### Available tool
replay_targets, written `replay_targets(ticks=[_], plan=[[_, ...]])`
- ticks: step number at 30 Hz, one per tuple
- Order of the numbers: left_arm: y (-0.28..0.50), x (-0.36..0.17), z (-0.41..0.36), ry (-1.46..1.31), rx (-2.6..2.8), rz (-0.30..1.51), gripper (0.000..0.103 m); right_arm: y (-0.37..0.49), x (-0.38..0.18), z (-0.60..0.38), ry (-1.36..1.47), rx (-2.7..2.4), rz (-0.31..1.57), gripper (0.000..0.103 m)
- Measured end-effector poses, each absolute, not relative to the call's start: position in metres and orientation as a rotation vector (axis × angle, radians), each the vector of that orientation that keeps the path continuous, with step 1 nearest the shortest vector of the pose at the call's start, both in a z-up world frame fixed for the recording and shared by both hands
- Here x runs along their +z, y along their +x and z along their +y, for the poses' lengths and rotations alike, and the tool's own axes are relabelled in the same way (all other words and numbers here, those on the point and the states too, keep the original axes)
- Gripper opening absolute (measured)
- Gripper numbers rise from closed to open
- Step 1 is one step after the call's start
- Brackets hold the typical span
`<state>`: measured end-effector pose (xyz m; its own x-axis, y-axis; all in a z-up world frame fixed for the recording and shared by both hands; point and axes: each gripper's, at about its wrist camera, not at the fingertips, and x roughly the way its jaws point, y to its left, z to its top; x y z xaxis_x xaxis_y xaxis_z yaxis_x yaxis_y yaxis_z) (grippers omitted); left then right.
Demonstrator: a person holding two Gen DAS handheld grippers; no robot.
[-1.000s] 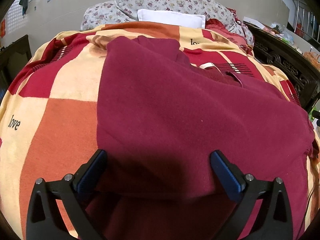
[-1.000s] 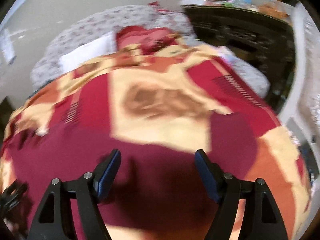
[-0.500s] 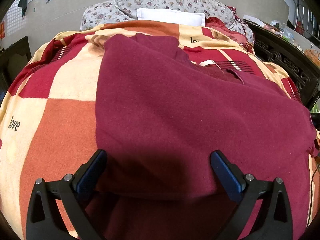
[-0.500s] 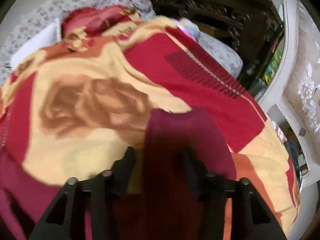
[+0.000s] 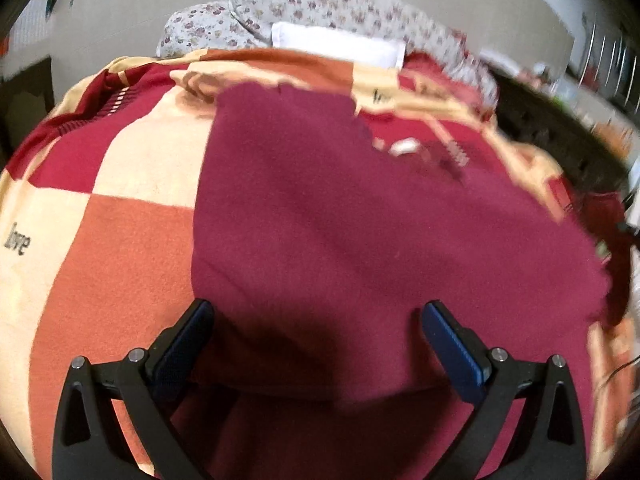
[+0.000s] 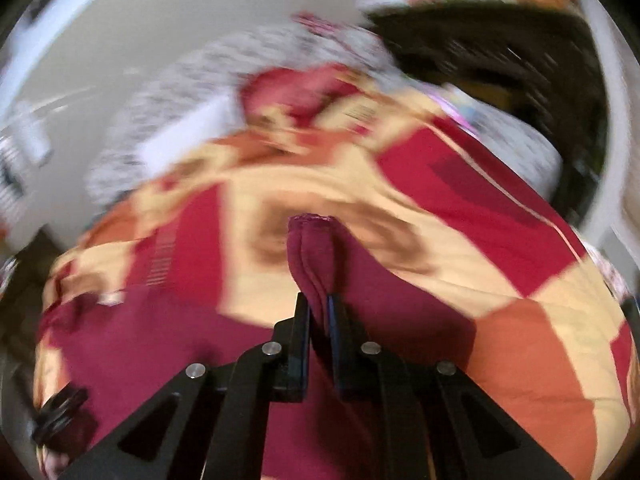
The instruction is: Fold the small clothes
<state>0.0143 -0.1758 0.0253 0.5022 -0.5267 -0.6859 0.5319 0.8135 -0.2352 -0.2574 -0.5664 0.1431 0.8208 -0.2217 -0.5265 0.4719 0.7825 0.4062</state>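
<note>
Only blurrily, right claw (image 6: 319,312) pinches maroon garment (image 6: 314,252) (edges smeared).

blanket (image 5: 120,264) left of maroon garment (image 5: 340,220) lies bare; pillows (image 5: 320,12) block far end, dark furniture (image 6: 500,64) right.

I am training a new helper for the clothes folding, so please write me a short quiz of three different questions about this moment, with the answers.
1. True or false: the right claw is shut on a bunched part of the maroon garment.
2. Multiple choice: the left claw is A) shut on the garment, B) open, with the garment between its fingers but not pinched, C) holding the white pillow.
3. Short answer: what does the garment lie on?

Key:
1. True.
2. B.
3. A checked blanket in red, orange and cream, with the word "love" on it.
</note>
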Motion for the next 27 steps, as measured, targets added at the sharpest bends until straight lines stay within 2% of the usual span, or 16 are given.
replay_targets(ticks=[4, 9, 13, 20, 21, 22, 24, 27], plan=[[0.014, 0.043, -0.173, -0.159, -0.791, 0.906, 0.103, -0.244, 0.18, -0.495, 0.459, -0.216, 0.399, 0.009], [0.009, 0.058, -0.204, -0.299, -0.992, 1.062, 0.103, -0.219, 0.188, -0.42, 0.33, -0.074, 0.398, 0.009], [0.025, 0.042, -0.218, -0.519, -0.976, 1.181, 0.103, -0.189, 0.164, -0.382, 0.267, -0.043, 0.456, 0.009], [0.026, 0.034, -0.235, -0.487, -0.918, 1.18, 0.103, -0.15, 0.119, -0.357, 0.22, -0.02, 0.577, 0.014], [0.024, 0.035, -0.24, -0.473, -0.924, 1.18, 0.103, -0.149, 0.117, -0.358, 0.228, -0.017, 0.587, 0.02], [0.025, 0.036, -0.241, -0.466, -0.927, 1.181, 0.103, -0.15, 0.115, -0.36, 0.255, 0.001, 0.588, 0.034], [0.025, 0.037, -0.246, -0.449, -0.929, 1.177, 0.103, -0.159, 0.116, -0.362, 0.295, 0.029, 0.574, 0.051], [0.022, 0.036, -0.254, -0.41, -0.94, 1.178, 0.103, -0.186, 0.126, -0.36, 0.278, 0.029, 0.538, 0.053]])
